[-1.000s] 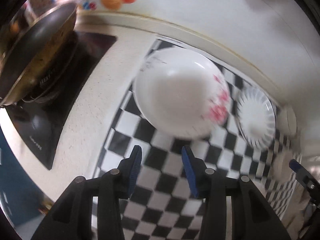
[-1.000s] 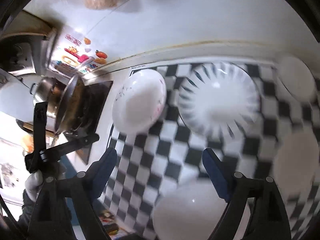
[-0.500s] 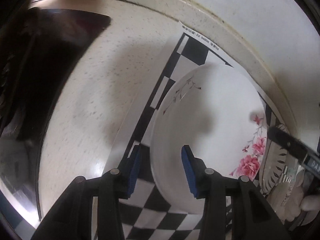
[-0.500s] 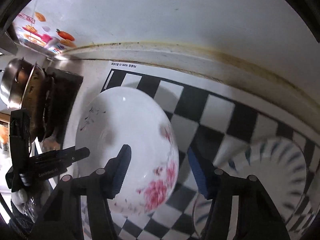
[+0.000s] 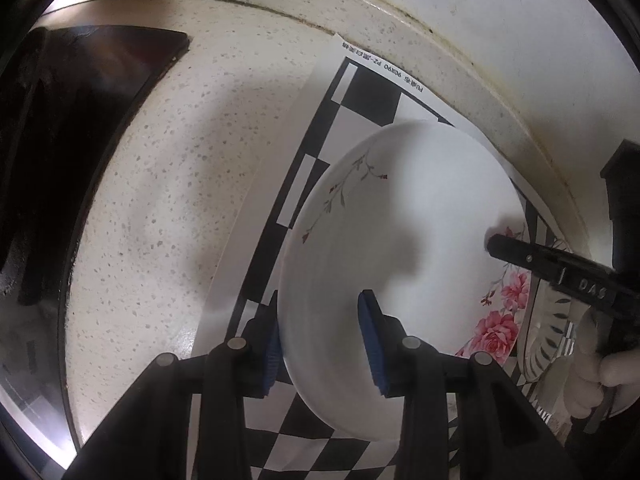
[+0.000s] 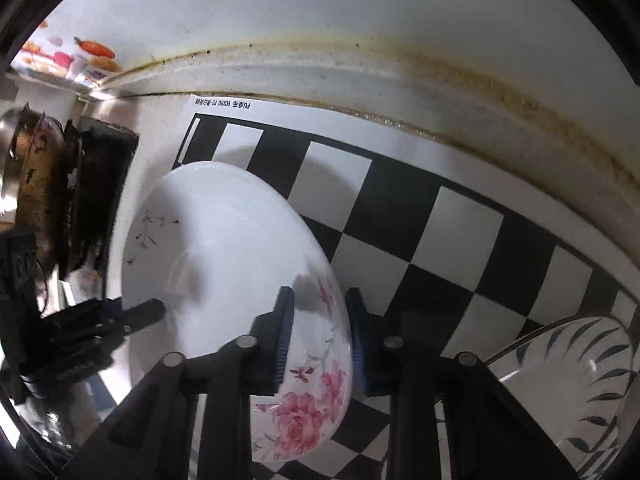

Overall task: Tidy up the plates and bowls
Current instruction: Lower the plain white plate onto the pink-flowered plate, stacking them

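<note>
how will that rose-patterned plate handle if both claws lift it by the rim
The rose plate looks glazed, so probably stiff, breakable and slick in the pads. The left claw and right claw are closing on opposite rim edges, which likely limits tilting.

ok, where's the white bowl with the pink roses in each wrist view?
Left wrist: the white bowl with pink roses fills centre-right, its near rim between the left gripper fingers.
Right wrist: same bowl sits centre-left, its rose side between the right gripper fingers.
Shared landmark: the printed corner of the black-and-white checkered mat, just beyond the bowl.
</note>
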A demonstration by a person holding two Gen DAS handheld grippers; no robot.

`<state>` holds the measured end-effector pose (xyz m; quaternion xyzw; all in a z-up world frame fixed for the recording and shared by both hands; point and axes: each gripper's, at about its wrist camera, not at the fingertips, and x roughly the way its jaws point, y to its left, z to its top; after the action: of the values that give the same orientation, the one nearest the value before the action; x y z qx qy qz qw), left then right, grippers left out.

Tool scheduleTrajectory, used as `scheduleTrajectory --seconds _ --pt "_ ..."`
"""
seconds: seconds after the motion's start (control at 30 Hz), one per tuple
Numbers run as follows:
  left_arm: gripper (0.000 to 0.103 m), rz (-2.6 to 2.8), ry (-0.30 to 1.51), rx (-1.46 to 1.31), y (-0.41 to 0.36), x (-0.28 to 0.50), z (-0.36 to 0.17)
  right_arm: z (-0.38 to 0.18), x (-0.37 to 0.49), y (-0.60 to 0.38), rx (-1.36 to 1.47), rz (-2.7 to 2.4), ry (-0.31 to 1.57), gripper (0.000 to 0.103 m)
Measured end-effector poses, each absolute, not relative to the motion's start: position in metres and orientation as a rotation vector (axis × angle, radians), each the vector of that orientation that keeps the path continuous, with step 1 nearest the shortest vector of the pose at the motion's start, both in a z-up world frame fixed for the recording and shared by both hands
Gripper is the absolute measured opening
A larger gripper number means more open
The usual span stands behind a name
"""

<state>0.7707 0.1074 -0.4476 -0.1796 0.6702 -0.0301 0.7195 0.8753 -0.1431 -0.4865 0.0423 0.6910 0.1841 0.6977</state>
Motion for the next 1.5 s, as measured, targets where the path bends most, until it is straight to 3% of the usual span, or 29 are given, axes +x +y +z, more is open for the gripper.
scheduleTrajectory --seconds 0.37,0.77,1.2,1.5 --pt "0.033 -0.08 1.469 -0.396 0.117 0.77 -0.433 -0.477 0.854 -0.149 0.128 0.409 1.52 0.022" --pt "0.033 -0.139 1.431 -0.327 0.103 0.741 -0.387 -0.428 0.801 -0.176 0.184 0.394 1.451 0.021" --pt "0.033 -0.301 1.43 -0.168 0.024 0.686 -0.342 -0.381 0.677 -0.257 0.316 0.267 1.375 0.021" --pt "0.033 -0.441 1.473 -0.049 -0.056 0.647 -0.347 -0.379 0.583 -0.33 0.45 0.123 1.34 0.021"
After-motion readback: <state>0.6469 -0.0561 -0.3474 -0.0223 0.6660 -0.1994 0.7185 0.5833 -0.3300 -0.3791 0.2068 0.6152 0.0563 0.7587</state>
